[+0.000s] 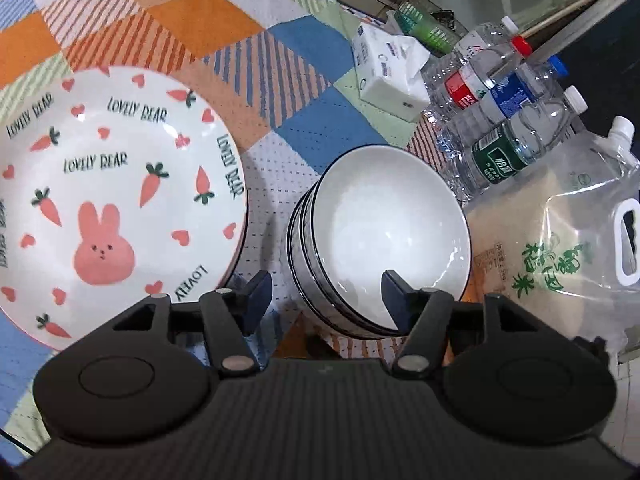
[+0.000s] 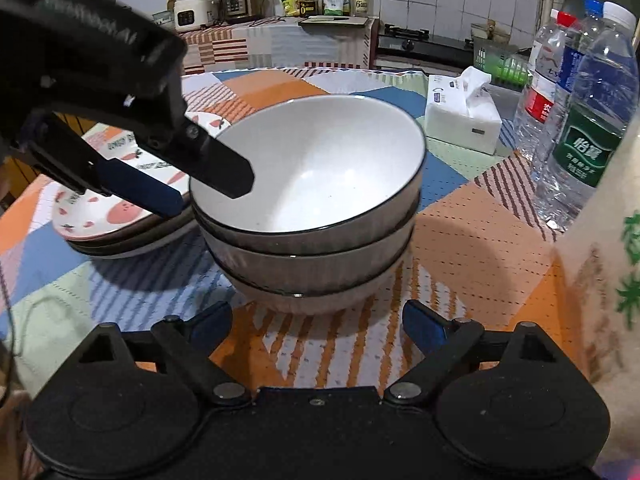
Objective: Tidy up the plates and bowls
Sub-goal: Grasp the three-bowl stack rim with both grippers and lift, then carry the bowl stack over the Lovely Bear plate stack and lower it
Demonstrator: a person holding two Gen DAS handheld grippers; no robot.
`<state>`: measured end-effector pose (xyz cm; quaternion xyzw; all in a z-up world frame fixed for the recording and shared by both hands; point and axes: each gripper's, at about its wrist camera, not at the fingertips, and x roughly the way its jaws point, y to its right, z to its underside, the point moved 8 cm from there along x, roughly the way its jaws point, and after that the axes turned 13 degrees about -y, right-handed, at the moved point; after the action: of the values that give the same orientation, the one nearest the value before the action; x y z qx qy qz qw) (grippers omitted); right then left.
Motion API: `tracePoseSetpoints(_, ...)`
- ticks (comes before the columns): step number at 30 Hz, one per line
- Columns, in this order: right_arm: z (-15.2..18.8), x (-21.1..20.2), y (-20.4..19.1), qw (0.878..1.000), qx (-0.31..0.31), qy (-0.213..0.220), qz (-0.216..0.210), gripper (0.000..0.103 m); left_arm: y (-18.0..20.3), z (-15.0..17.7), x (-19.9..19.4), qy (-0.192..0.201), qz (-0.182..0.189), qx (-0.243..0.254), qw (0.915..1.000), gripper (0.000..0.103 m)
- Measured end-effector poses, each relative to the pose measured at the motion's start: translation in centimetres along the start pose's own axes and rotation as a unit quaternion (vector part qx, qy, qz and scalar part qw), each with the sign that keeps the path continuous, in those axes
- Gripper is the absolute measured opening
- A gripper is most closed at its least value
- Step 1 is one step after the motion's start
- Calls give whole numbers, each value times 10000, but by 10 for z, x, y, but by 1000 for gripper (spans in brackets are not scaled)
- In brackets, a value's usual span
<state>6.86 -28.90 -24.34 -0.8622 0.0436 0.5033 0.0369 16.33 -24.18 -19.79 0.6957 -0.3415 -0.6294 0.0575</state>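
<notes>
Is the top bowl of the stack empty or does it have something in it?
Empty: both wrist views show the top bowl's bare white inside.

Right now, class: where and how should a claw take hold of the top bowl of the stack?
Pinch the top bowl's thin dark rim, one finger inside and one outside, coming from above. Its nested wall is hidden in the bowl stack. The open left claw already hovers at the rim.

Bowl stack (image 2: 308,216) — three white bowls with dark rims and ribbed grey outer walls, nested upright, top bowl empty. Plate stack (image 1: 116,196) sits just beside it, apart from it — top plate white, printed with a pink rabbit, carrots, hearts and "LOVELY BEAR" lettering, lying flat.
</notes>
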Motion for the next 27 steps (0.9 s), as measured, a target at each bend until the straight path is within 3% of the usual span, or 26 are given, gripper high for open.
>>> tracePoseSetpoints(5,-3,16,0,9992,-46,278,274,94,0,4,12,62,-93,17,9999,54)
tracePoseSetpoints(7,-6,18,-1,9989,-53,396,240,94,2,6,16,87,-96,29,9999,46)
tracePoseSetpoints(11,-10,23,-5,9981,-93,566,211,94,0,6,17,230,-210,29,9995,45)
tracePoseSetpoints(20,-20,27,-2,9987,-288,428,13,97,-6,1,24,186,-199,-140,9995,40)
tracePoseSetpoints(27,-26,34,1,9978,-350,557,-29,99,-3,1,25,7,-316,17,9995,39)
